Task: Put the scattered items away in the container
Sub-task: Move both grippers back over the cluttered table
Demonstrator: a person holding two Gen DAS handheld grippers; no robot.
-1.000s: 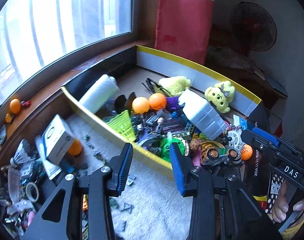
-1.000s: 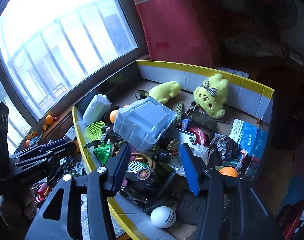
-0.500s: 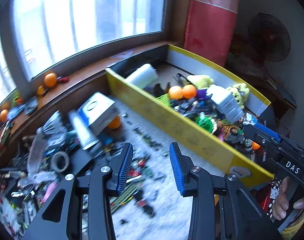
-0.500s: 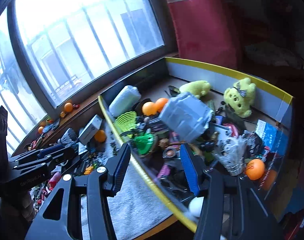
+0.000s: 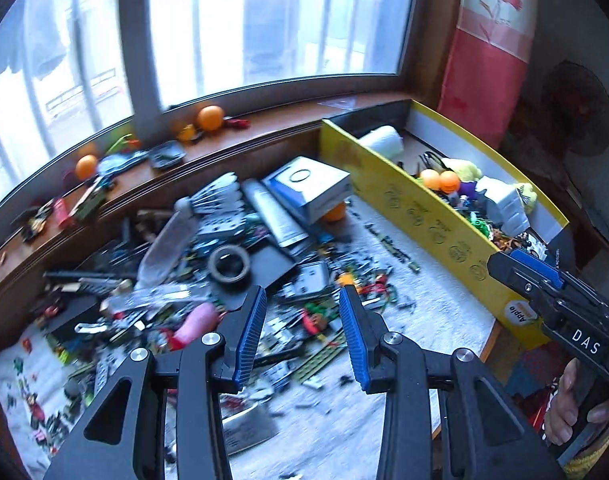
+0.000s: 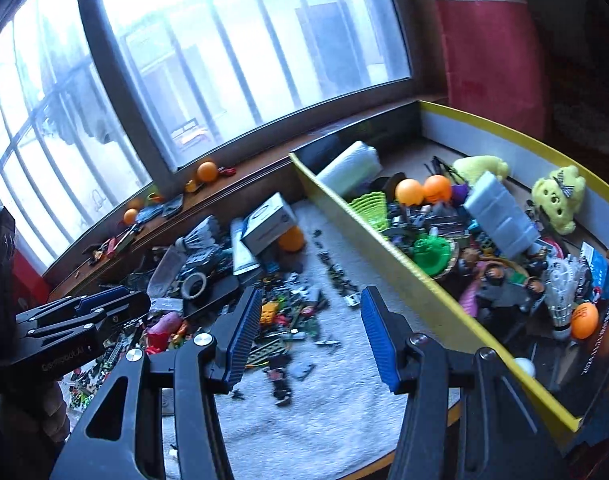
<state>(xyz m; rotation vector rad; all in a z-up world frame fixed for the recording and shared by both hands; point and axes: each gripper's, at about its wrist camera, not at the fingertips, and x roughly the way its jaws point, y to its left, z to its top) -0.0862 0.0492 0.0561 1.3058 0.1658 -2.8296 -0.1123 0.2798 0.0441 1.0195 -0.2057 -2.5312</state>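
Observation:
A yellow-rimmed cardboard container [image 5: 424, 208] [image 6: 408, 264] stands on the right, filled with toys, orange balls and plush figures. Left of it a heap of scattered small items [image 5: 208, 264] [image 6: 280, 312] covers a white cloth: a tape roll [image 5: 229, 266], a white box [image 5: 312, 188] [image 6: 268, 226], a shuttlecock [image 5: 214, 200], a pink piece [image 5: 196, 320]. My left gripper [image 5: 300, 332] hangs open and empty over the heap. My right gripper [image 6: 310, 332] is open and empty above the cloth beside the container wall; in the left wrist view its body [image 5: 560, 308] shows at the right edge.
A wooden windowsill [image 5: 152, 160] behind the heap carries orange balls [image 5: 210, 118] and small toys. A red curtain [image 5: 484, 60] and a fan [image 5: 576, 108] stand beyond the container. A hand [image 5: 572, 412] holds the right tool; the left tool [image 6: 64, 328] shows in the right wrist view.
Both grippers have swung left, away from above the container toward the scattered heap on the cloth. Their jaws kept the same width and stayed empty.

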